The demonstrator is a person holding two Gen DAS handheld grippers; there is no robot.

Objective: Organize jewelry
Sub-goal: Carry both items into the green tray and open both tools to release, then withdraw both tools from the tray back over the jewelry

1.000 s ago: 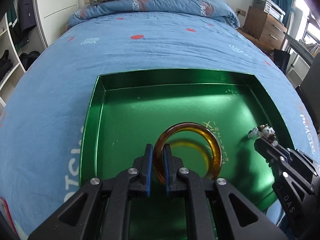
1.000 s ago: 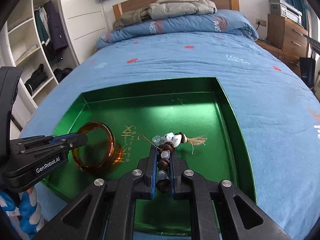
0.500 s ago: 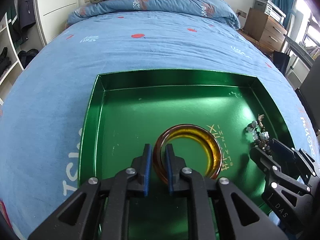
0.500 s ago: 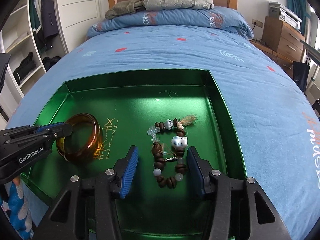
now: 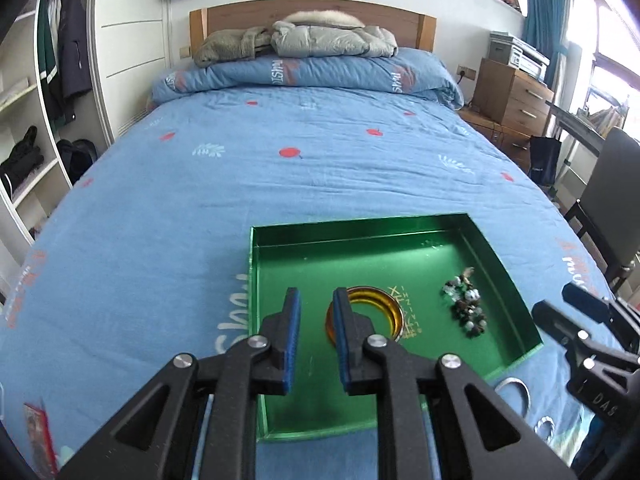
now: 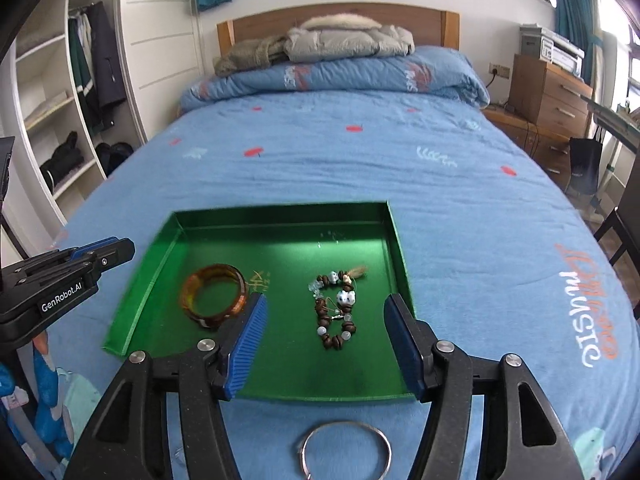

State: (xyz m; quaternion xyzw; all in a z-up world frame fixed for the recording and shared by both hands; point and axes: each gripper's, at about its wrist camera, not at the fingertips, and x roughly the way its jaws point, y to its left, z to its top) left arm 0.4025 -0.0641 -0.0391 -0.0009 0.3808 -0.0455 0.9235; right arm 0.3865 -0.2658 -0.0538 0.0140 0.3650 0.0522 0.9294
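Observation:
A green tray (image 5: pixel 516 304) (image 6: pixel 160 256) lies on the blue bedspread. An amber bangle (image 5: pixel 384 310) (image 6: pixel 214 296) lies flat in its left half. A beaded bracelet (image 5: pixel 466 308) (image 6: pixel 334 314) of brown, clear and white beads lies in its right half. My left gripper (image 5: pixel 314 334) is open and empty, raised above the tray's left part. My right gripper (image 6: pixel 326 340) is wide open and empty, above the tray's near edge. A silver bangle (image 6: pixel 346 454) (image 5: pixel 514 394) lies on the bedspread just before the tray.
A small silver ring (image 5: pixel 546 426) lies on the bedspread near the silver bangle. A pillow and jackets (image 6: pixel 332 46) are at the headboard. A wooden dresser (image 6: pixel 550 92) stands right, open shelves (image 6: pixel 48 112) left, a dark chair (image 5: pixel 608 200) at the bed's right.
Both grippers opened and let go: the amber bangle and the beaded bracelet now lie in the tray. Both grippers pulled back and up, away from the tray.

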